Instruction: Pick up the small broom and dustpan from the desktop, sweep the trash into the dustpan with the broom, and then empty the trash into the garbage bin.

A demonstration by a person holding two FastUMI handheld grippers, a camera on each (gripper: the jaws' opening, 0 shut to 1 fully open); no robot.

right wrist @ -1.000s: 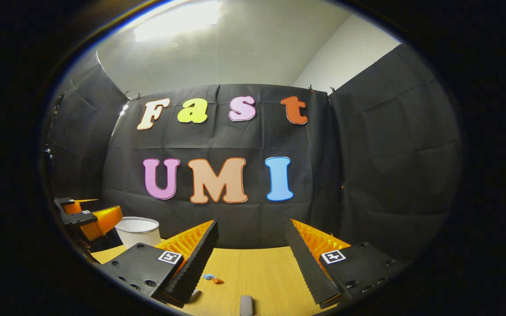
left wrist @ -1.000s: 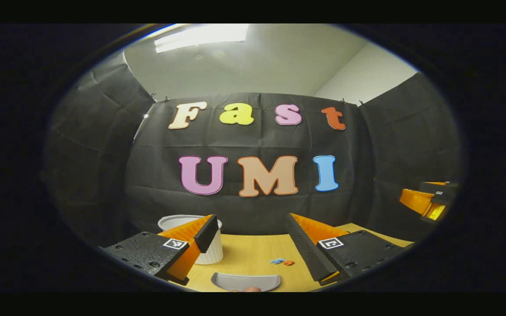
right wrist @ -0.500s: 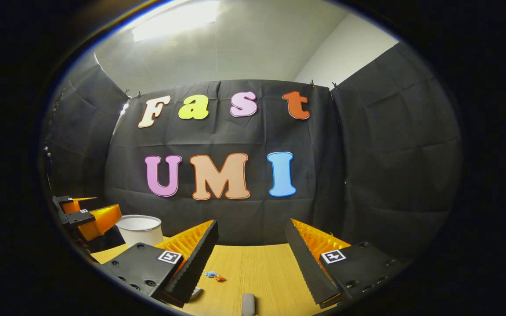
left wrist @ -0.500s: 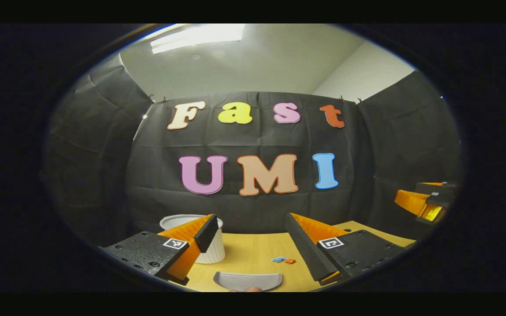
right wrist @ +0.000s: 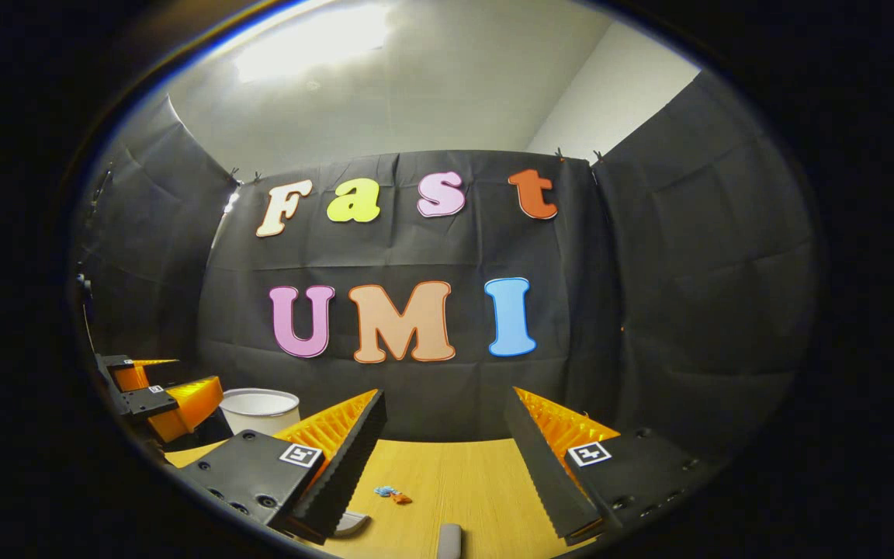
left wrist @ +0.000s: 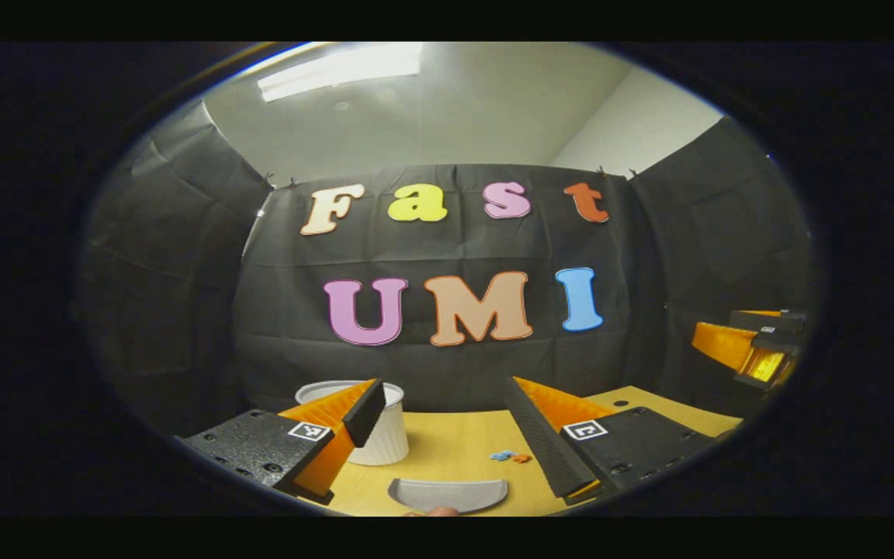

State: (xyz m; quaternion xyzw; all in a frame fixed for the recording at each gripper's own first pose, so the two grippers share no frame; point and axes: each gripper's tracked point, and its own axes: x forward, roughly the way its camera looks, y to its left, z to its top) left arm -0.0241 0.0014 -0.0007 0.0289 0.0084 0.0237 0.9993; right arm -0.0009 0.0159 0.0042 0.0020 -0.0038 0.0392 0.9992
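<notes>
White garbage bin (left wrist: 385,431) stands at your left on the wooden counter (left wrist: 447,446). Your left claw (left wrist: 447,423) gapes wide, empty, above the grey dustpan (left wrist: 447,494); coloured trash scraps (left wrist: 511,456) lie beside it. Your right claw (right wrist: 445,435) gapes empty too.

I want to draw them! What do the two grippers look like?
Each gripper, left gripper and right gripper, has two long wedge-shaped fingers with ribbed, saw-toothed inner faces. Behind each finger sits a black block with round holes and a small square black-and-white marker.
</notes>
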